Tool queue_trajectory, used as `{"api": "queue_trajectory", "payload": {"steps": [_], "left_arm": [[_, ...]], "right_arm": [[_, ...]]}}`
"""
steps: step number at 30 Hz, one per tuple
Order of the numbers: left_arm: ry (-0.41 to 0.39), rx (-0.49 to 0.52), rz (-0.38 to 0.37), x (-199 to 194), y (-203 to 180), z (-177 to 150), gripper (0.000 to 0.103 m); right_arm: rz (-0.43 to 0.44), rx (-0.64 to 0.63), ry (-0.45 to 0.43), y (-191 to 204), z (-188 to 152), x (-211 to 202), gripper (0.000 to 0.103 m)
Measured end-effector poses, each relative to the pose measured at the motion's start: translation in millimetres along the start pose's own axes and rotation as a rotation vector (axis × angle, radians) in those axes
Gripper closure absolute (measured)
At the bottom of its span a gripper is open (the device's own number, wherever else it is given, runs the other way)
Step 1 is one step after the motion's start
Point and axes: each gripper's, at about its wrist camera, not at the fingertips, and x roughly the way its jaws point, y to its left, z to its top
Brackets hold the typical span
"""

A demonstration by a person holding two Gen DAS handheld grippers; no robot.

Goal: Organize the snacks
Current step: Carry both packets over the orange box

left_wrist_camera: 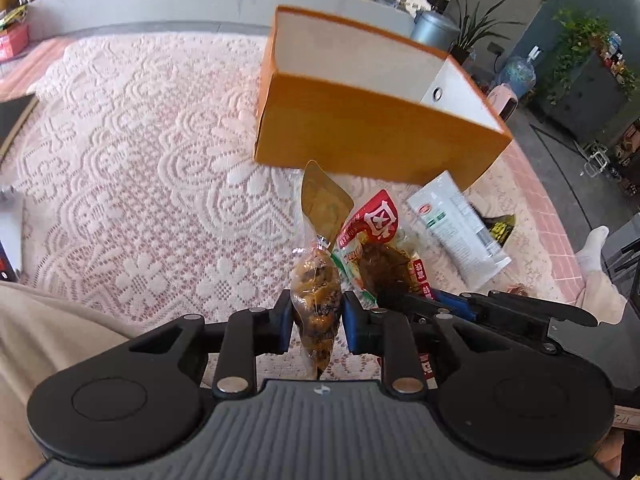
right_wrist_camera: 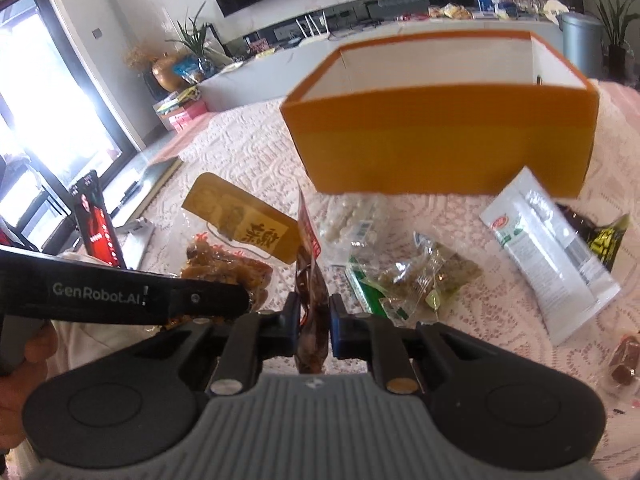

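My left gripper (left_wrist_camera: 316, 320) is shut on a clear packet of brown snacks (left_wrist_camera: 318, 288) with a gold header, held above the lace cloth. In the right wrist view that same gold-header packet (right_wrist_camera: 240, 220) hangs at the left gripper (right_wrist_camera: 240, 300). My right gripper (right_wrist_camera: 314, 320) is shut on a red packet (right_wrist_camera: 310, 280), seen edge-on. From the left wrist the red packet (left_wrist_camera: 374, 248) sits just right of the brown one, with the right gripper (left_wrist_camera: 416, 302) beside it. An open orange box (left_wrist_camera: 372, 136) (right_wrist_camera: 440, 148) with white inner walls stands beyond both packets.
On the lace tablecloth (right_wrist_camera: 248, 152) lie a white packet (right_wrist_camera: 548, 256) (left_wrist_camera: 460, 232), a black-and-yellow packet (right_wrist_camera: 600, 236), a green-tinted packet (right_wrist_camera: 420, 276), a pale packet (right_wrist_camera: 356, 220) and brown sweets (right_wrist_camera: 624, 356). A phone (right_wrist_camera: 98, 224) stands at the left edge.
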Motion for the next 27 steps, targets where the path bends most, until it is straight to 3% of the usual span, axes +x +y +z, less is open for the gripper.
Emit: {"api": "queue_trajectory", "payload": {"steps": [11,27], "left_arm": [[-0.119,0.019,-0.018,-36,-16,25,0.075],[-0.233,0.067,-0.088,-32,-42,94,0.075]], "right_arm": [[-0.026,-0.004,-0.155,-2,27,-53,0.092],[-0.116,-0.084,-0.298,-13,102,-81,0.092]]}}
